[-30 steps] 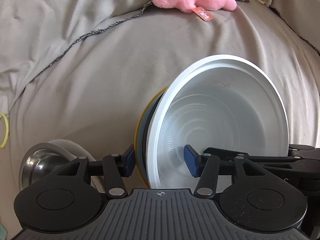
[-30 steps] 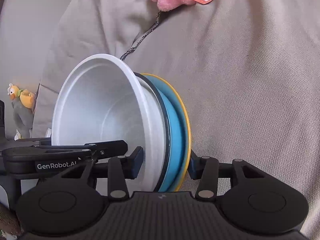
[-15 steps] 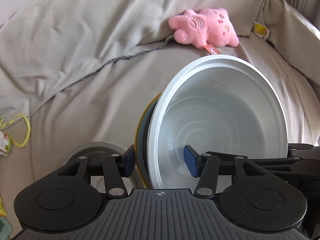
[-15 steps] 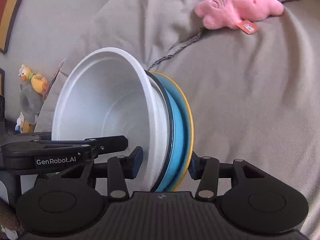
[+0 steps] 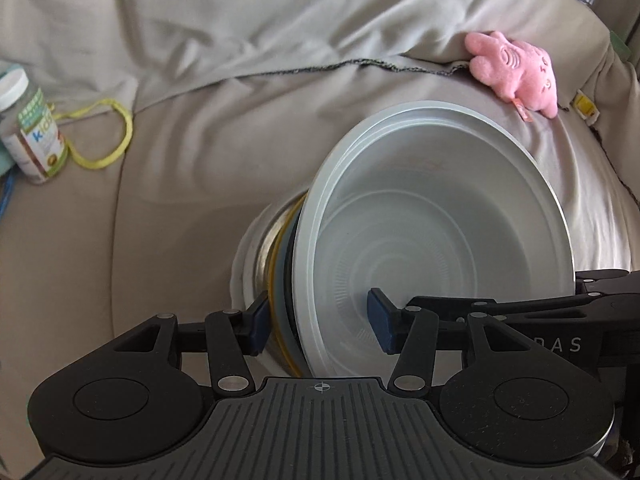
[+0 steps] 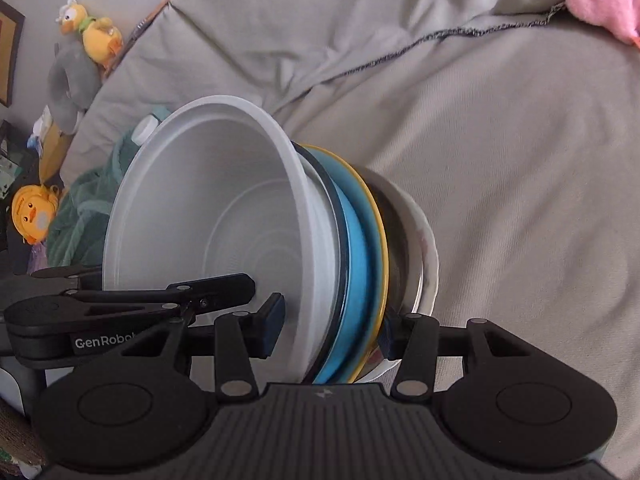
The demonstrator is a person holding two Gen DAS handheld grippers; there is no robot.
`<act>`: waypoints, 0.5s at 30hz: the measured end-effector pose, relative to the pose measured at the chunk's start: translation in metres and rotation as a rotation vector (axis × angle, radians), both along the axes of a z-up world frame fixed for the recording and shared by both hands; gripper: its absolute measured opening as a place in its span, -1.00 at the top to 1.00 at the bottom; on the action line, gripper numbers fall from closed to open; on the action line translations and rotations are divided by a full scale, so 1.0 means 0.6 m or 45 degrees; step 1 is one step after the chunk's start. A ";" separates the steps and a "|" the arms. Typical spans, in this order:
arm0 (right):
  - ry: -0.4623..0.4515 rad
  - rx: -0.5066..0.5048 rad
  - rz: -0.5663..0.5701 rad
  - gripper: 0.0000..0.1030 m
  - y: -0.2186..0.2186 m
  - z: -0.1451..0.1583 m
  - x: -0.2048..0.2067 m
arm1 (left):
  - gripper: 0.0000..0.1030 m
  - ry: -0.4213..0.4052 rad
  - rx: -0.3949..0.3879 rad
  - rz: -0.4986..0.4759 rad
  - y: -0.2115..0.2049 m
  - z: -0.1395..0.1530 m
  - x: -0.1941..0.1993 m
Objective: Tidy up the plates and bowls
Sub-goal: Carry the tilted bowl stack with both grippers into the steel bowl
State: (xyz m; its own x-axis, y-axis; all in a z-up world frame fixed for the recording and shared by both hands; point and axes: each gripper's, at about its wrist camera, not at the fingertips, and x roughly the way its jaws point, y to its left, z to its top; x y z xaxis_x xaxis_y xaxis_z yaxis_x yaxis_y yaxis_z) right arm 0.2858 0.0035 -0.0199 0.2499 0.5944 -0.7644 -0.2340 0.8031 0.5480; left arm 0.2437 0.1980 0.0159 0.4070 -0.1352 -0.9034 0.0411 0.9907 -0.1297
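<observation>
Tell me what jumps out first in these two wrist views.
A nested stack, white bowl on top of a blue plate and a yellow-rimmed plate, is held on edge from both sides by the left gripper and right gripper, over a steel bowl sitting in a white one on the grey sofa cover. A pink plush toy lies at the back right of the left view, a vitamin jar far left.

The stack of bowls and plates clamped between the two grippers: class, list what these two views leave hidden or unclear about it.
- Left wrist view: the white bowl hides nearly all of the blue plate and yellow plate.
- Both views: the held stack covers the steel bowl on the grey cover; whether they touch is unclear.
- Right wrist view: the camera housing cuts off the stack's lower edge.
</observation>
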 end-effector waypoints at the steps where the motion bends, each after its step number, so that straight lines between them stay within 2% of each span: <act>1: 0.018 -0.013 0.003 0.07 0.006 -0.006 0.003 | -0.04 0.006 -0.019 0.001 0.007 -0.009 0.001; 3: 0.039 -0.049 0.013 0.07 0.018 -0.017 0.003 | -0.06 0.012 -0.051 -0.001 0.018 -0.024 0.000; 6: 0.038 -0.075 0.025 0.05 0.025 -0.018 0.011 | -0.02 -0.037 -0.055 -0.024 0.021 -0.025 -0.006; 13: 0.116 -0.128 -0.003 0.05 0.031 -0.022 0.040 | 0.00 -0.093 -0.107 0.018 0.027 -0.045 -0.013; 15: 0.143 -0.142 -0.003 0.05 0.033 -0.021 0.048 | 0.11 -0.088 -0.147 0.026 0.038 -0.050 -0.013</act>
